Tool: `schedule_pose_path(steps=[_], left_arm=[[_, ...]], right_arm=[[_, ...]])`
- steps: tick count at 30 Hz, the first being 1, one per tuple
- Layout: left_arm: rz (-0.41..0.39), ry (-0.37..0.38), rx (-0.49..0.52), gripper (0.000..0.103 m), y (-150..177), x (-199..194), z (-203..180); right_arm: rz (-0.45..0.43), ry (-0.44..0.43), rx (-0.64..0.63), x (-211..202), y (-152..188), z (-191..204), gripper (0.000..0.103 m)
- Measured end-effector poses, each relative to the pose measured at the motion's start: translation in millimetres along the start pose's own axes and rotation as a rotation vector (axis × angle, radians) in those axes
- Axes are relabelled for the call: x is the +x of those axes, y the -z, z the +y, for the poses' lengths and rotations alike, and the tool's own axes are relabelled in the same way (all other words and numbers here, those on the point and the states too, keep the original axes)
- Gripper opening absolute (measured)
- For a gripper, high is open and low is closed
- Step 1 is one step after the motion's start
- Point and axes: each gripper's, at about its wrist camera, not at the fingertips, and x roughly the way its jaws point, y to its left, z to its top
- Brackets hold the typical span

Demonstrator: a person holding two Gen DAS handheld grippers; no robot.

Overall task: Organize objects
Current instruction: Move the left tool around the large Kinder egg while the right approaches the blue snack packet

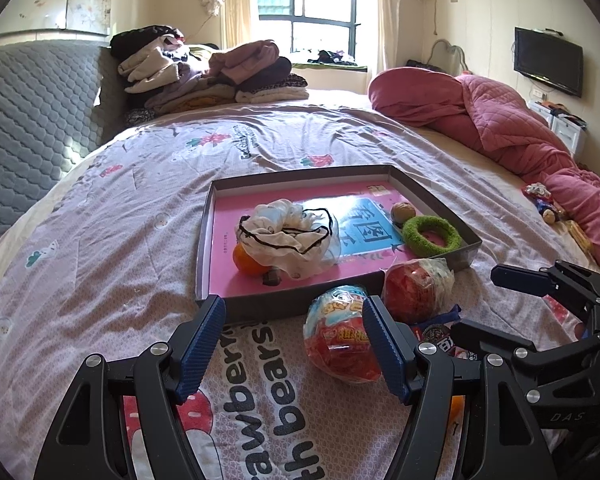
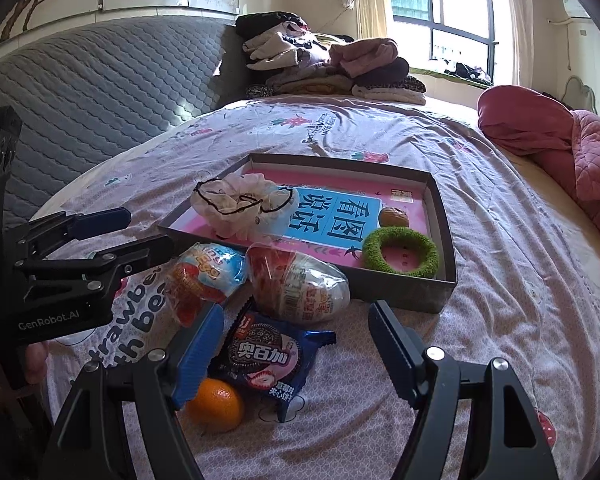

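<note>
Your left gripper (image 1: 294,344) hangs low over the bedsheet (image 1: 120,248) with its jaws spread and nothing clamped; one blue pad stands by the near wall of the shallow grey box (image 1: 208,236), the other just in front of the blue-and-red toy egg (image 1: 340,336), which lies on the sheet outside the box

Your right gripper (image 2: 296,344) is also wide apart and empty. Between its fingers, on the sheet, lies the dark blue cookie packet (image 2: 266,356); the orange (image 2: 216,404) sits just beside the left finger's pad, partly behind it. Whether that pad touches the packet or the fruit you cannot tell

Past the packet lies the red-and-white toy egg (image 2: 300,284), close against the box's near wall and touching or almost touching the blue-and-red one

Inside the box a pink book (image 2: 332,208) with a blue label covers the bottom. On it rest a white drawstring pouch (image 2: 240,204) at the left end, a walnut (image 2: 394,217) and a green fuzzy ring (image 2: 400,252) at the right end, the ring in the near right corner. The left view shows a second orange (image 1: 246,262) tucked under the pouch's near edge

A pink quilt (image 1: 500,120) is bunched at the bed's right side, and folded clothes (image 1: 204,68) are piled at the far end
</note>
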Motion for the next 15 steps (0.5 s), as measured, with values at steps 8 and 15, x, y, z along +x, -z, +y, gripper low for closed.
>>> schedule_pose_path(steps=[8,15], left_arm=[[0.008,0.009,0.010,0.072,1.3,2.3,-3.4],[0.016,0.012,0.014,0.072,2.2,5.1,-3.9]], right_arm=[[0.030,-0.002,-0.002,6.2,5.7,4.2,0.074],[0.048,-0.006,0.003,10.6,8.3,5.0,0.074]])
